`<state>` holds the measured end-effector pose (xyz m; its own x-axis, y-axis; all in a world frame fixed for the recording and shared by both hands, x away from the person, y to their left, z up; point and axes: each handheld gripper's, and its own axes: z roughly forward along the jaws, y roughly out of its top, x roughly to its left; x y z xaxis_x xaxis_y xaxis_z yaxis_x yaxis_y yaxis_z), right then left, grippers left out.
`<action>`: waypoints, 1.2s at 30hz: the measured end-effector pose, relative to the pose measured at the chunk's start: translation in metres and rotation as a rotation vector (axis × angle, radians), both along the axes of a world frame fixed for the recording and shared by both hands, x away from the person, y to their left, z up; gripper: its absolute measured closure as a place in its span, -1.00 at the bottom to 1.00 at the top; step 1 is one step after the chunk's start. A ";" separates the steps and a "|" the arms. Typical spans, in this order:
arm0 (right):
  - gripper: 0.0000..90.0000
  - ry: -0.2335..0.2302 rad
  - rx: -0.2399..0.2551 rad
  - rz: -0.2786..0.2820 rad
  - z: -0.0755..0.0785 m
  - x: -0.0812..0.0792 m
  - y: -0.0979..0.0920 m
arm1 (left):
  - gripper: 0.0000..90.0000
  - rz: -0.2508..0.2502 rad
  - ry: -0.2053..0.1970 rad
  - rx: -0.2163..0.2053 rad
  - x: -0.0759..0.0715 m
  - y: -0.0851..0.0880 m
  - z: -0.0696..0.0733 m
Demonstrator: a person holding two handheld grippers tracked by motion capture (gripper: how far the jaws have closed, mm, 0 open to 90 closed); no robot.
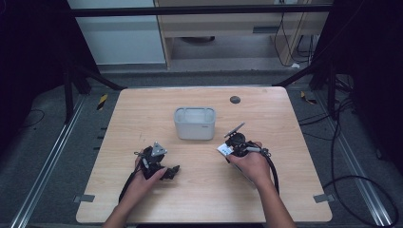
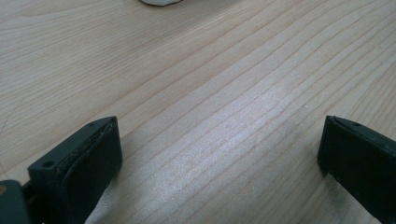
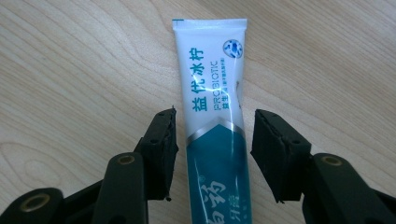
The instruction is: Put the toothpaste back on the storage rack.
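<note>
Your right tongs (image 3: 212,154) straddle the tube (image 3: 212,93), which lies flat on the worktop (image 1: 204,190); the jaws stand part-open, a narrow gap on each side, pads not pressing. In the high view the tube (image 1: 225,150) sits at 4 o'clock from the white bin (image 1: 194,123), near it but apart. Your left tongs (image 2: 219,158) are wide, nothing between the jaws, low over bare wood at 7 o'clock from the bin.
</note>
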<state>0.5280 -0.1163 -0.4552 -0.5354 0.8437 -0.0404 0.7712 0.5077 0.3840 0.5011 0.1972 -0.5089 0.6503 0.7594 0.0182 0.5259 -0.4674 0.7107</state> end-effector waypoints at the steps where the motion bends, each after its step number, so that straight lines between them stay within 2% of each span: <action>1: 0.12 0.005 -0.001 -0.005 -0.001 0.001 0.000 | -1.00 0.000 0.000 0.000 0.000 0.000 0.000; 15: 0.19 0.032 -0.009 -0.003 -0.009 0.008 0.003 | -1.00 -0.002 0.000 0.000 0.000 0.000 0.000; 20: 0.21 0.055 -0.003 -0.002 -0.009 0.011 0.001 | -1.00 -0.002 0.000 0.000 0.000 0.000 0.000; 26: 0.22 0.072 -0.031 0.009 -0.009 0.014 0.005 | -1.00 -0.003 0.000 0.000 0.000 0.000 0.000; 36: 0.23 0.090 -0.032 0.011 -0.011 0.016 0.005 | -1.00 -0.003 0.000 0.000 0.000 0.000 0.000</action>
